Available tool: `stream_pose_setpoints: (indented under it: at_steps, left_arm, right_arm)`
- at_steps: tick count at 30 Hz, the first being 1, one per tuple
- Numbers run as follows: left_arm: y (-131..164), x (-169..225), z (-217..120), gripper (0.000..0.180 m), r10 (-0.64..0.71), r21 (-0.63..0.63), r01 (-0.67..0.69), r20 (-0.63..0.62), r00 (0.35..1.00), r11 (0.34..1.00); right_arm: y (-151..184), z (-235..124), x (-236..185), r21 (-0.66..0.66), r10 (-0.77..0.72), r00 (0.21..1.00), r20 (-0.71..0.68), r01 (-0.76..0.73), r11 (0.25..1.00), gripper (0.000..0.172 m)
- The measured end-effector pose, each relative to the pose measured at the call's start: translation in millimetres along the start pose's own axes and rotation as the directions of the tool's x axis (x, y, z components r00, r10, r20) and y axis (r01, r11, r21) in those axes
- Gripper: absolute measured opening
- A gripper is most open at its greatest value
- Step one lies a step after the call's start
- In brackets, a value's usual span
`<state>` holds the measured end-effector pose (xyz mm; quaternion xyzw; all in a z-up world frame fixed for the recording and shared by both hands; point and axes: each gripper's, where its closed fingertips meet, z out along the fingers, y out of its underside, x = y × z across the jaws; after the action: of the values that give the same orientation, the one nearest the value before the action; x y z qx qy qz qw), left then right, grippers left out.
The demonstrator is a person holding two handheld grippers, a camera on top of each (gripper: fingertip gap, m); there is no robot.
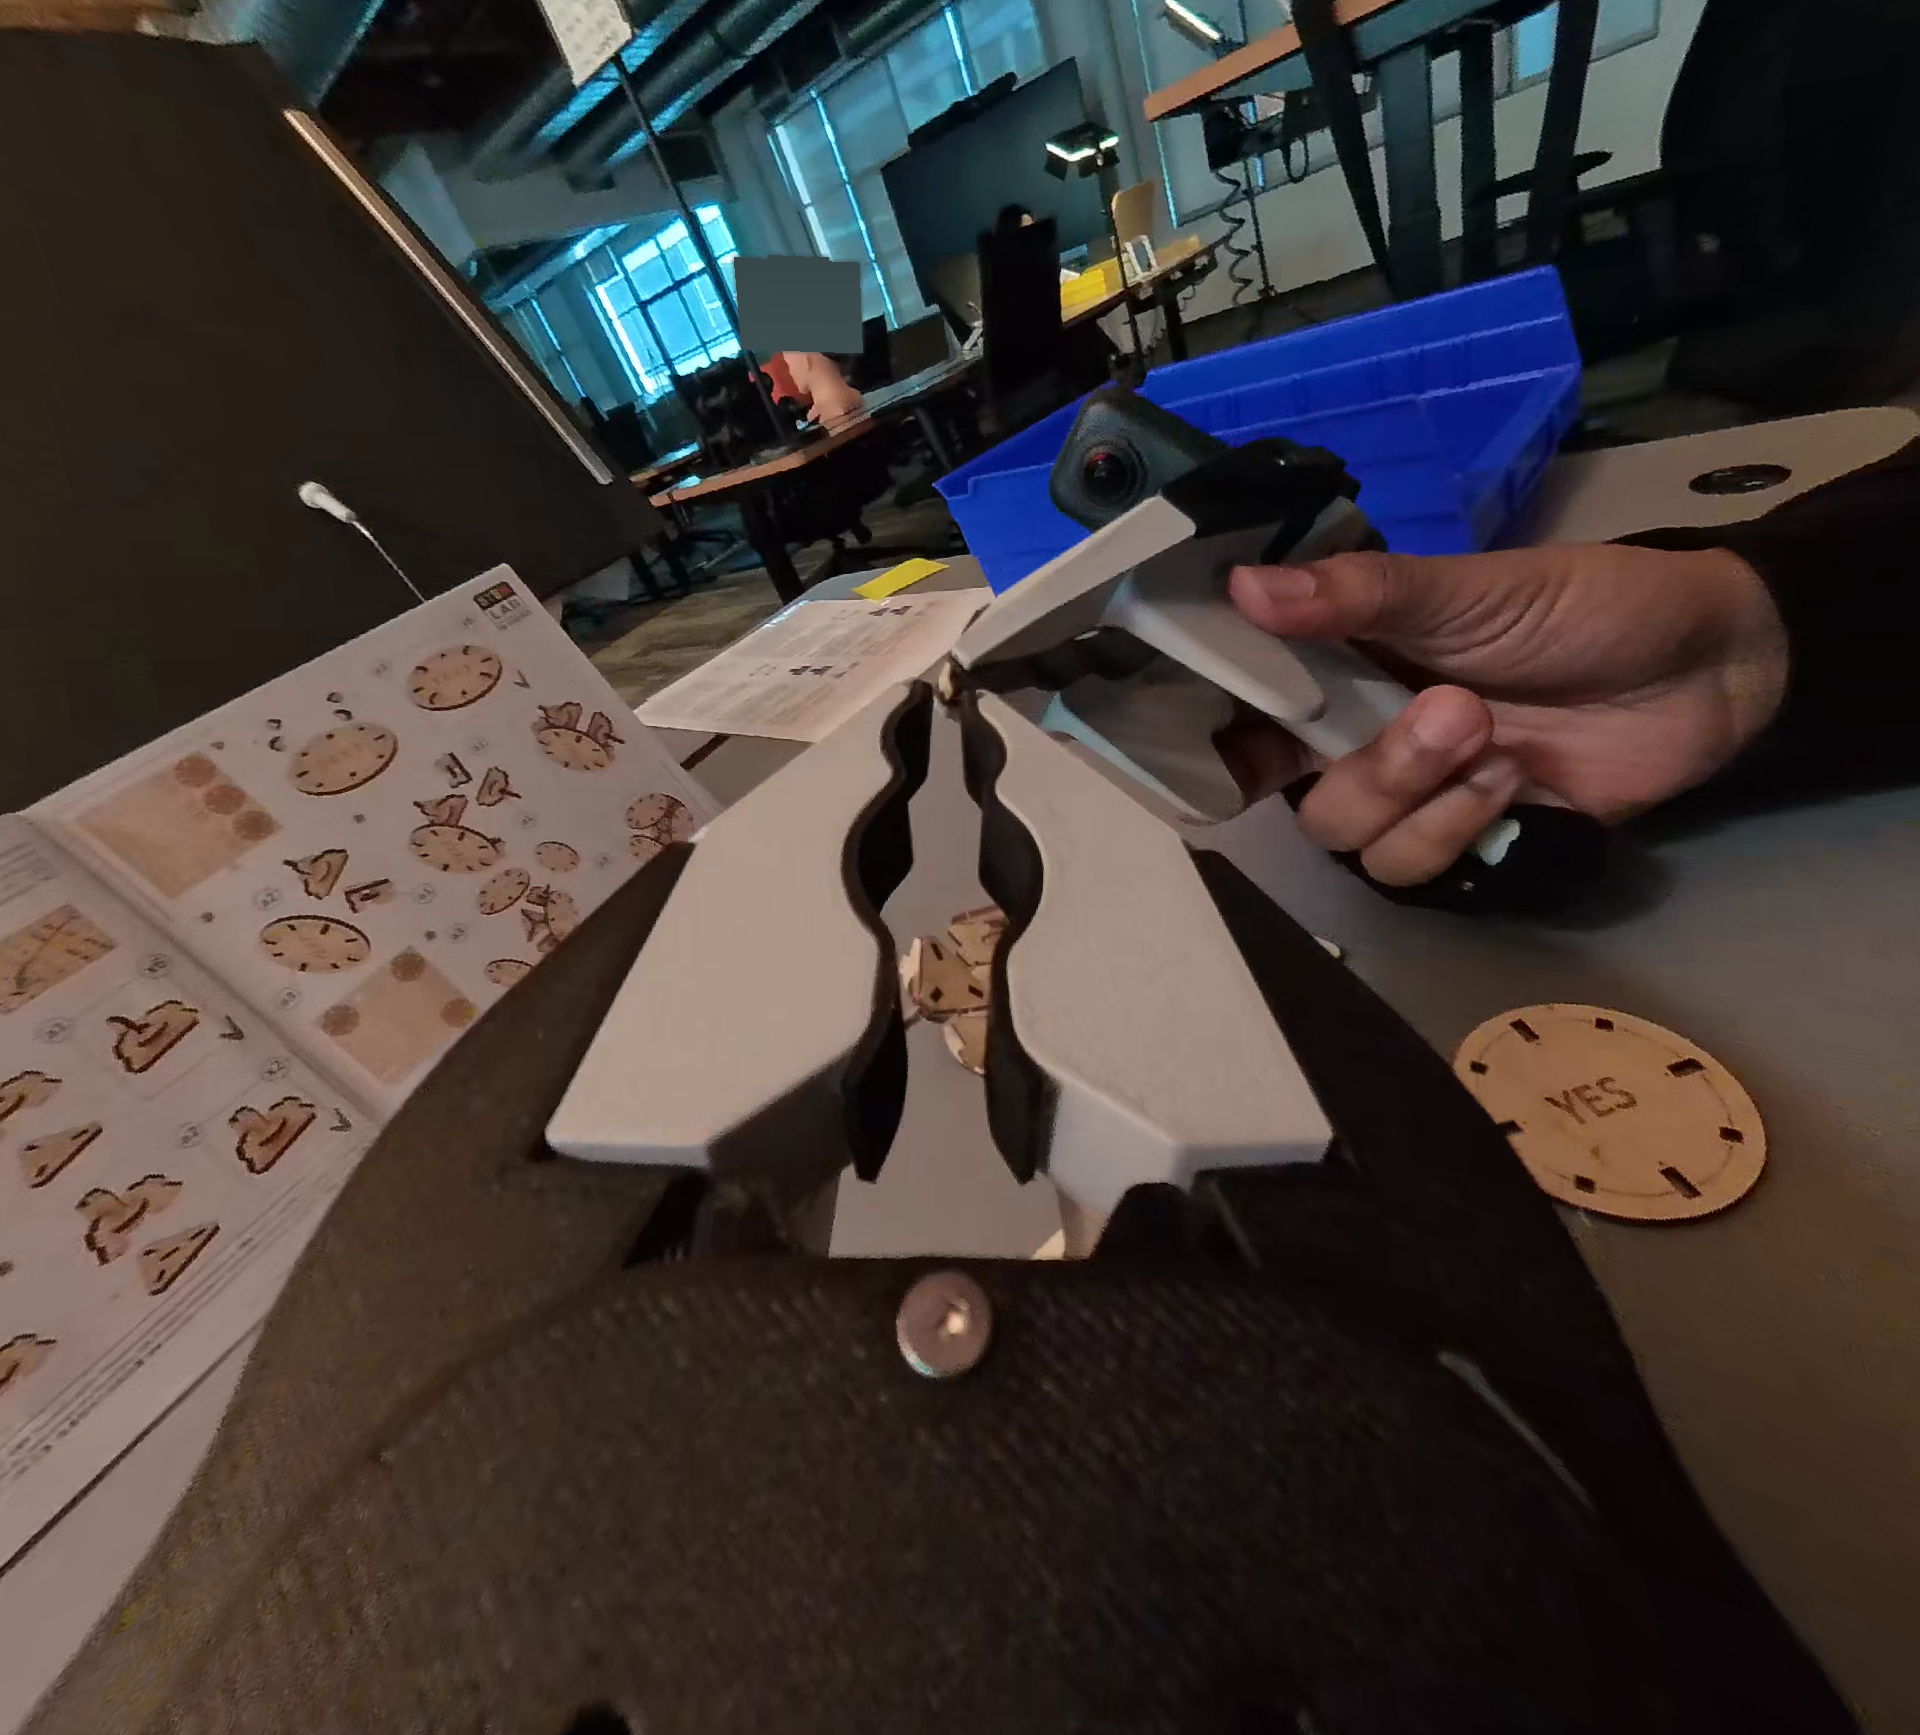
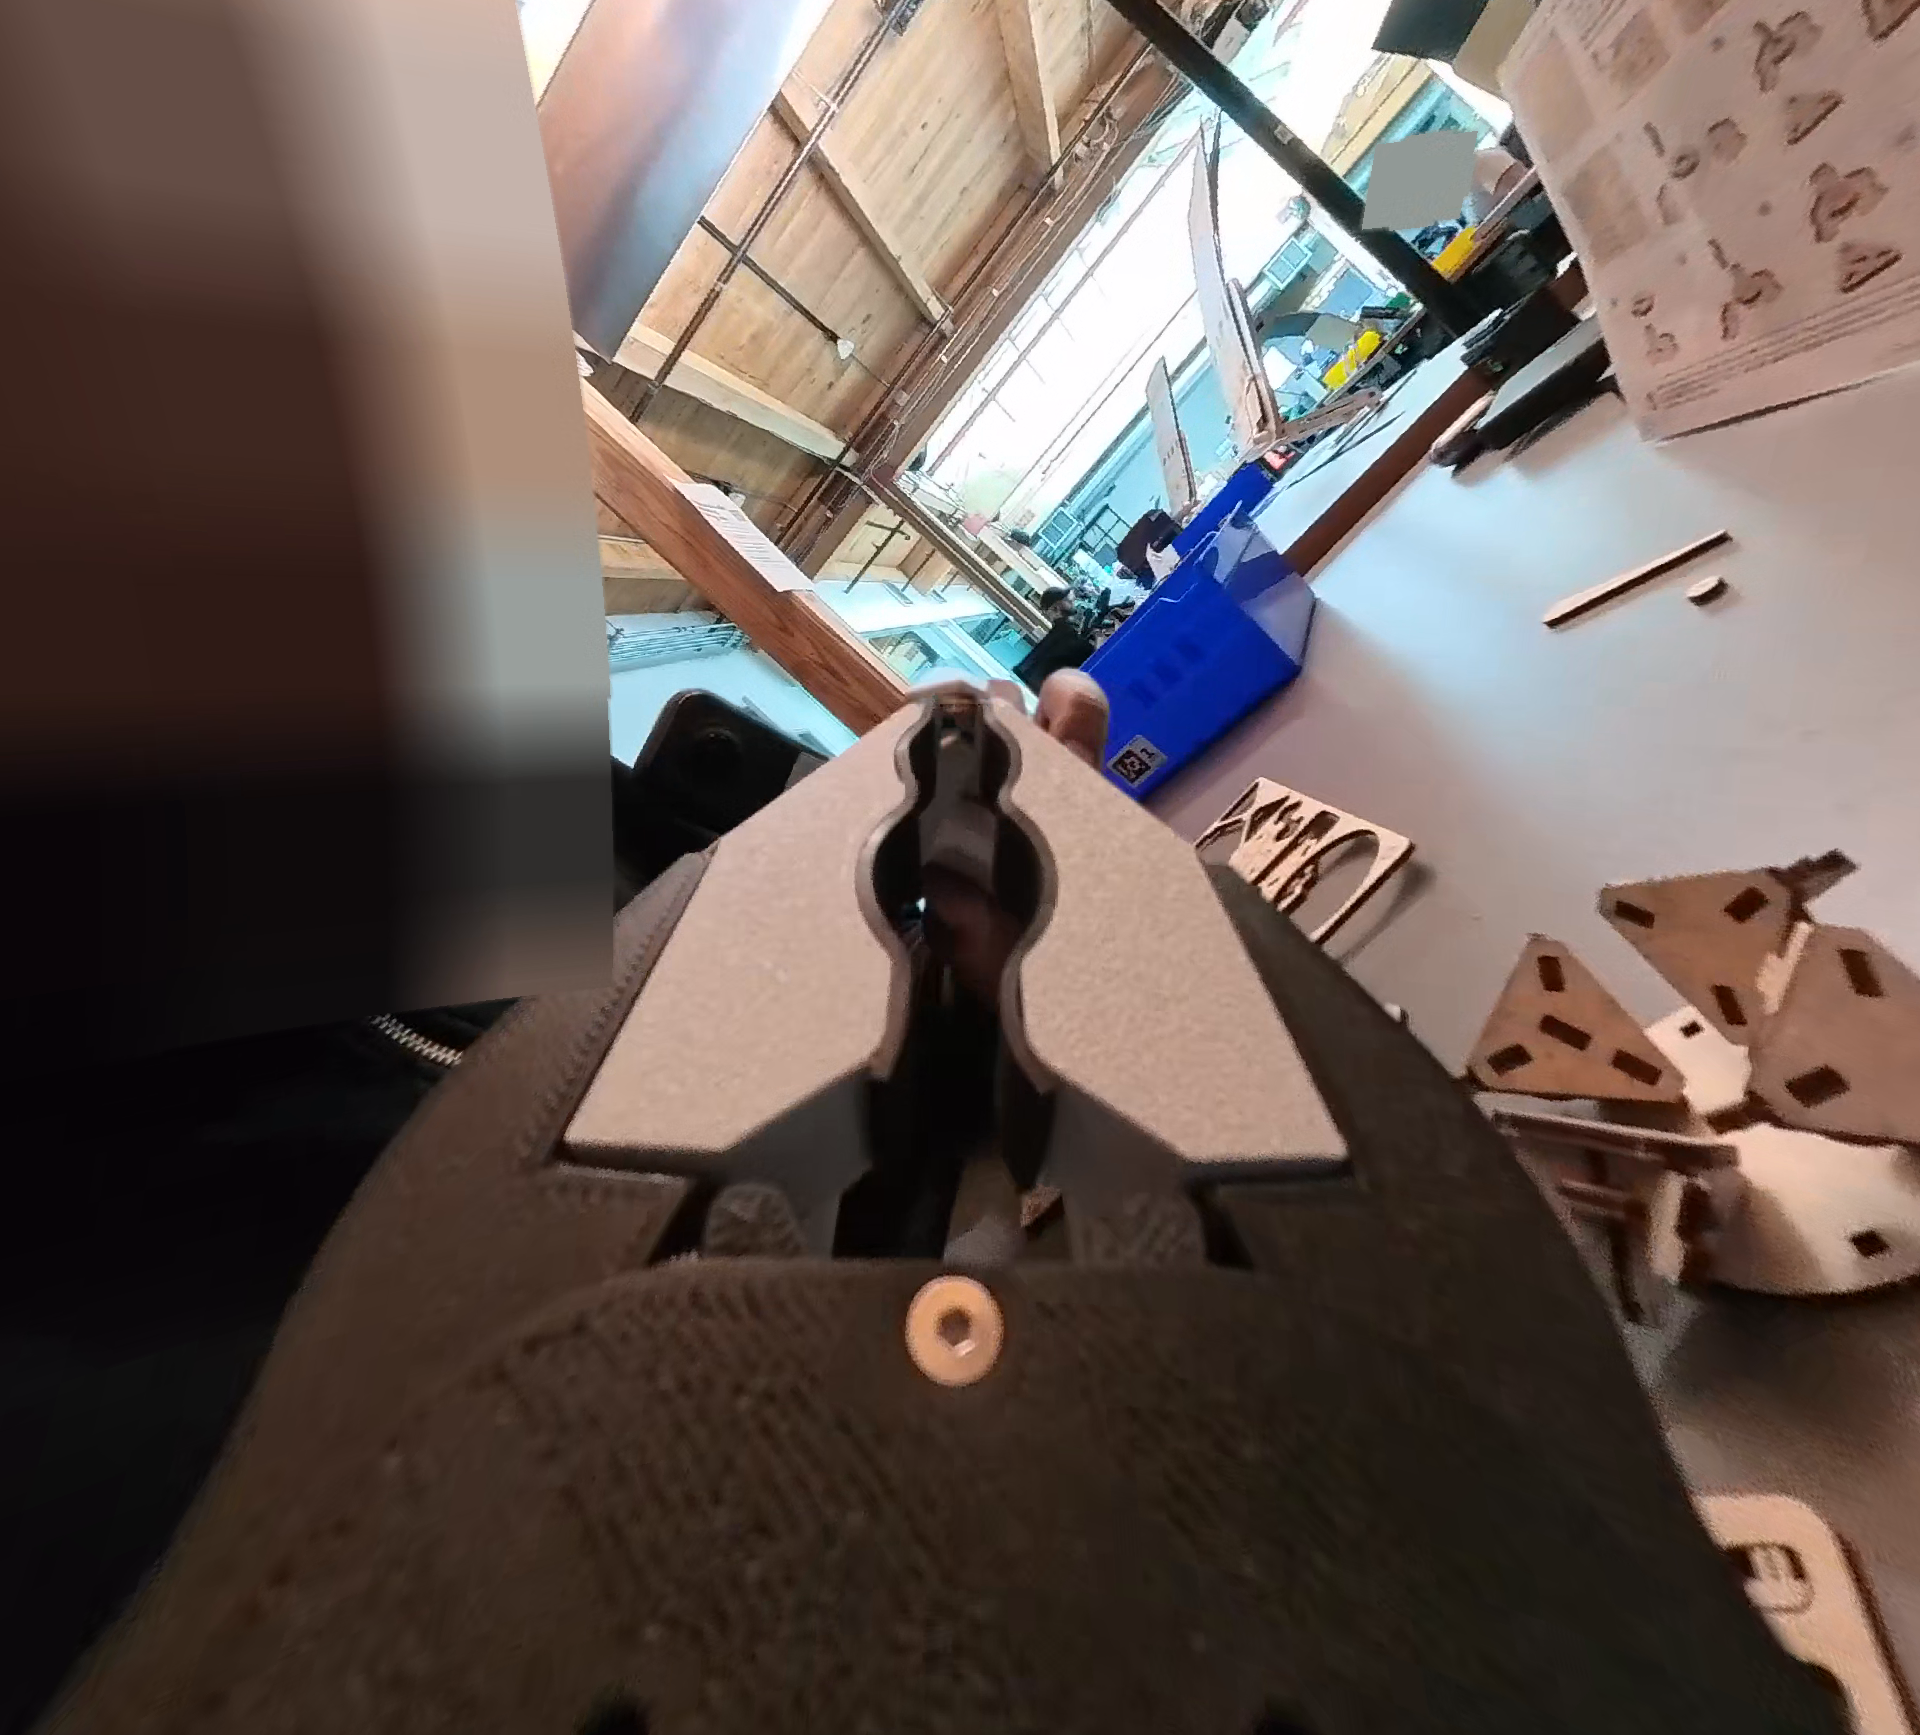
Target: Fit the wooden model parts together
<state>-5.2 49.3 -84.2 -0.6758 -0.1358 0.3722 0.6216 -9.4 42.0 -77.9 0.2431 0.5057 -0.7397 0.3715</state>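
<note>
Left tongs: the left tongs (image 1: 943,698) stand nearly together at the tips, which meet the tip of the right tongs; a tiny pale piece (image 1: 945,679) sits at that meeting point, and whether the left pads press on it cannot be told.
Right tongs: the right tongs (image 2: 954,711) are drawn together on a small pale wooden bit at their very tip (too small to tell its shape); a hand (image 1: 1507,698) holds their grey handle above the desk (image 1: 1714,906).
In the way: in the right wrist view the other tool's camera (image 2: 717,755) and a fingertip (image 2: 1070,709) crowd the space just past the tips.
Below the left tongs: a cluster of slotted wooden pieces (image 1: 951,968) lies on the desk, seen through the gap between the fingers.
Near edge, right side: a round wooden disc (image 1: 1608,1114) with slots around its rim lies flat, apart from the tongs.
Left side: an open instruction sheet (image 1: 260,906) of printed part drawings; a second sheet (image 1: 821,662) lies farther back.
Far edge: a blue plastic bin (image 1: 1382,428).
Other parts: slotted triangular panels (image 2: 1683,1031) joined in a heap, a cut-out wooden sheet (image 2: 1309,849) and a thin wooden strip (image 2: 1636,579).
</note>
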Motion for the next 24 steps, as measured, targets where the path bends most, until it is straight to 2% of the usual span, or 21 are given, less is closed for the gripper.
stream_pose_setpoints:
  at_steps: [10,13,20,24]
  left_arm:
    - [5.1,1.6,1.2,0.000,0.000,-0.019,0.000,-0.021,1.000,1.000]
    - [8.7,4.3,2.3,0.005,0.002,-0.034,-0.004,-0.039,0.999,0.999]
    - [6.0,3.9,1.3,0.000,0.010,-0.021,-0.011,-0.039,0.999,1.000]
    - [6.2,1.4,1.1,0.000,-0.072,-0.021,0.070,-0.065,0.995,0.997]
  right_arm:
    - [1.7,-2.9,7.0,0.005,0.129,0.991,0.031,-0.129,0.992,0.004]
    - [2.8,-2.7,7.0,0.000,0.149,0.988,0.040,-0.149,0.989,0.004]
    - [4.6,-3.2,7.3,-0.015,0.159,0.987,0.041,-0.158,0.987,0.007]
    - [-4.8,-10.9,7.7,0.005,0.124,0.992,0.030,-0.124,0.992,0.007]
